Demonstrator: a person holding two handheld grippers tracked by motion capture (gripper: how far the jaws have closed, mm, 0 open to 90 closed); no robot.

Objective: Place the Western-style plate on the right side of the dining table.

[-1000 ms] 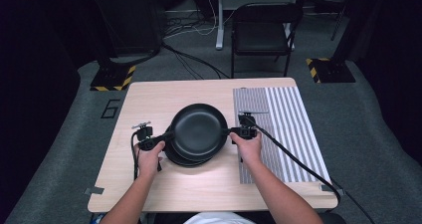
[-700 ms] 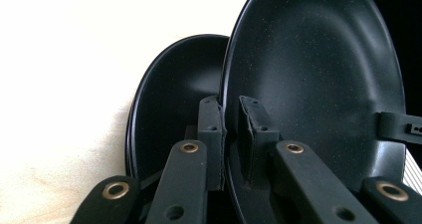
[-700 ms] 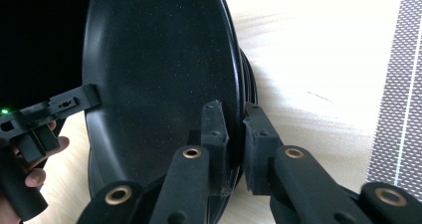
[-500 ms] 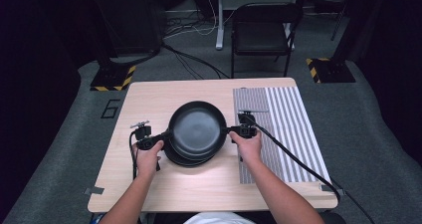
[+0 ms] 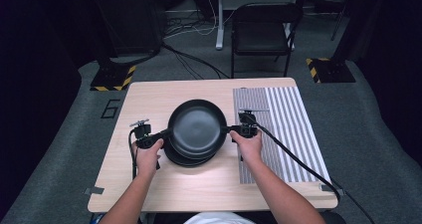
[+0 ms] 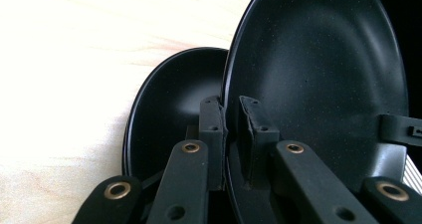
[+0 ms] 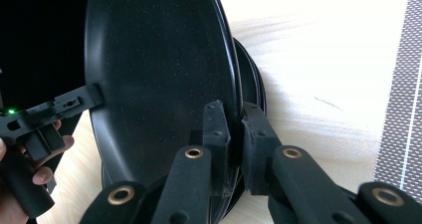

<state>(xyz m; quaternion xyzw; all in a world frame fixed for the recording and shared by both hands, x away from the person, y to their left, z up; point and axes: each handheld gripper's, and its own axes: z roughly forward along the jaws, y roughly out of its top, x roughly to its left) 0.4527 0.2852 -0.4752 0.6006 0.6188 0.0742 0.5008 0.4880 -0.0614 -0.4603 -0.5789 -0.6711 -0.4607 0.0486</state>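
Both tongs clamped on the top black plate (image 5: 197, 127) rim, left gripper (image 5: 161, 134) and right gripper (image 5: 233, 130) at opposite edges, forearms reaching in level, plate raised just above the plate stack (image 5: 186, 158), mid-table (image 5: 149, 99).

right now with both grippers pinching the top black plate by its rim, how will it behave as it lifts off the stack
The top black plate looks rigid, so it should lift flat without sagging. Its glossy rim may slip, since the left gripper and right gripper pinch only thin edges. It's probably breakable if dropped onto the stack.
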